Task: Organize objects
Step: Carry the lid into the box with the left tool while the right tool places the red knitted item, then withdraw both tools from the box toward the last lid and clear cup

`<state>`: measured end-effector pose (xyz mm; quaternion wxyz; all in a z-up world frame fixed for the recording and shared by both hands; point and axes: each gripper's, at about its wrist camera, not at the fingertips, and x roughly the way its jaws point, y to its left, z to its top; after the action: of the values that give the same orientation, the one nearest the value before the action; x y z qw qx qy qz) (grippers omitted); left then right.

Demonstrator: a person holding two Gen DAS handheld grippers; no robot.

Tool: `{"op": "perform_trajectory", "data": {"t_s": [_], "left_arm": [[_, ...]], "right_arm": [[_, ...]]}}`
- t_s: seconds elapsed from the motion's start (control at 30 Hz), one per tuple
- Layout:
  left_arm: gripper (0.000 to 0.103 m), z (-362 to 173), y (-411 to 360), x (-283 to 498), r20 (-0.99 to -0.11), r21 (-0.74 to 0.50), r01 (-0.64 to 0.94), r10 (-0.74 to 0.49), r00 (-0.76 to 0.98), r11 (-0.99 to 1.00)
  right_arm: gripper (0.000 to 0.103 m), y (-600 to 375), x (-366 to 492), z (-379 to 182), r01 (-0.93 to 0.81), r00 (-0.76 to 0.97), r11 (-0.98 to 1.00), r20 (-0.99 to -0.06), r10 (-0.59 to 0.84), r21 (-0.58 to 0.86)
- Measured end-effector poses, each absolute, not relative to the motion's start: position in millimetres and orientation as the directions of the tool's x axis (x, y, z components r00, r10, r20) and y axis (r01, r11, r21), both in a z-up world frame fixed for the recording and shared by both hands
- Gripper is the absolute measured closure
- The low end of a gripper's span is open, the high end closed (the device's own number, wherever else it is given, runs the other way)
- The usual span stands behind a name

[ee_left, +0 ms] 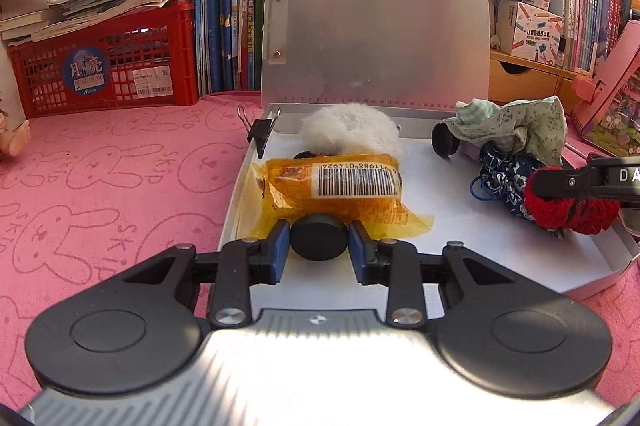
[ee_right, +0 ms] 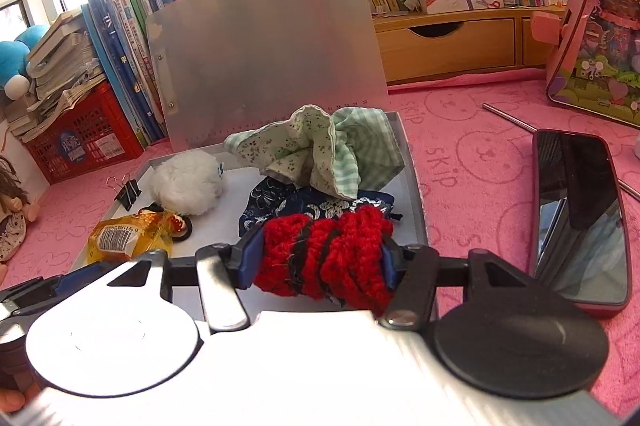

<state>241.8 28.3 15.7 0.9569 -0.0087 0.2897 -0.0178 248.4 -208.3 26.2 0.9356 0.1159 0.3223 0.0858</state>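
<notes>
Pink towelling tabletop (ee_left: 100, 186); left tool (ee_left: 319, 240) pinching round black disc (ee_left: 318, 237), right tool (ee_right: 322, 256) clamping knitted red scrunchie (ee_right: 326, 258).

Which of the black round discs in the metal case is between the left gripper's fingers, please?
The near black disc, in front of the orange packet; the other black disc stands on edge farther back beside the floral cloth.

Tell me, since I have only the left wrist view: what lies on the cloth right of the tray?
Observer: A dark phone lies flat on the pink cloth, beside the tray.
Operator: Anything beyond it?
Observer: A thin metal rod lies on the cloth.
Operator: The right hand-held gripper, what about its grip?
Observer: Both blue pads pinch the red knitted bundle.
</notes>
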Motion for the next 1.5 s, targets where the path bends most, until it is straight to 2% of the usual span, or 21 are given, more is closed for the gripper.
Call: {"op": "perform_trajectory", "data": {"t_s": [0.27,0.6,0.7,0.73,0.77,0.93,1.07,1.5], "left_arm": [[0.066,17,28,264,-0.561,-0.014,0.001,-0.009,0.828,1.0],[0.066,14,27,262,-0.565,-0.002,0.008,-0.008,0.825,1.0],[0.065,14,27,261,-0.571,0.003,0.005,-0.002,0.821,1.0],[0.065,14,27,261,-0.575,0.004,0.003,0.0,0.818,1.0],[0.064,14,28,260,-0.577,0.004,0.001,0.001,0.817,1.0],[0.039,22,29,250,-0.558,0.001,0.015,-0.011,0.83,1.0],[0.036,29,25,239,-0.54,0.036,0.034,-0.009,0.841,0.999],[0.033,46,19,176,-0.509,0.022,0.141,-0.111,0.854,0.99]], "right_arm": [[0.044,-212,269,26,-0.072,0.809,0.96,-0.547,0.214,0.27],[0.042,-206,260,13,-0.107,0.802,0.97,-0.557,0.214,0.218],[0.036,-199,256,12,-0.111,0.803,0.98,-0.566,0.188,0.167],[0.029,-196,254,13,-0.117,0.802,0.982,-0.569,0.183,0.151],[0.026,-194,252,14,-0.123,0.803,0.983,-0.569,0.18,0.137],[0.022,-192,239,21,-0.168,0.802,0.979,-0.562,0.205,0.117],[0.016,-198,228,30,-0.191,0.803,0.973,-0.549,0.232,0.132],[0.014,-207,163,56,-0.283,0.823,0.952,-0.479,0.304,0.118]]}}
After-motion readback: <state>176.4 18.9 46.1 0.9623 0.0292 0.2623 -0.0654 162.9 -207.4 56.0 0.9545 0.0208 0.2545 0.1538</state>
